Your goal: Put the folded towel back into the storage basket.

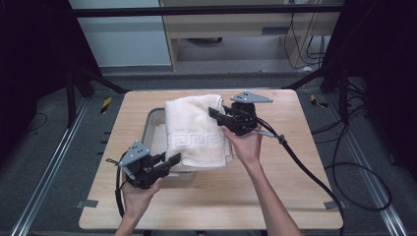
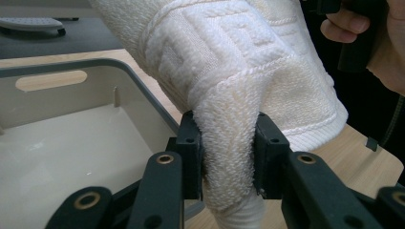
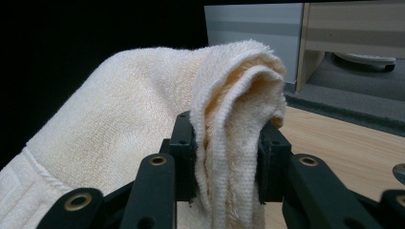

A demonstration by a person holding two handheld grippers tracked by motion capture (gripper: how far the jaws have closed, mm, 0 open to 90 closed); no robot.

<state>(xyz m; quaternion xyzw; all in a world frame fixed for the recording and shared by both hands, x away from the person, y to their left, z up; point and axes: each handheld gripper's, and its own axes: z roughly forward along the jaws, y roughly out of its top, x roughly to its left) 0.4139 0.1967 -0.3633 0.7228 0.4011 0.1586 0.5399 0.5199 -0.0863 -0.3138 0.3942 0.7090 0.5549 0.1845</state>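
We hold 1 folded white towel point(image 1: 194, 130) between 2 grippers, above a grey bin point(image 1: 151, 119) on the worktop point(image 1: 275, 191). The left gripper point(image 1: 173, 160) has its jaws clamped on the near corner of the towel, by the patterned band; the left gripper view shows the pile pinched between both pads. The right gripper point(image 1: 214, 113) has its jaws clamped on the far folded edge, several layers thick in the right gripper view. The towel hangs partly over the bin, its right part past the rim. We judge folding complete and placement unfinished: we have yet to centre the towel over the bin, lower it inside and open both jaws.
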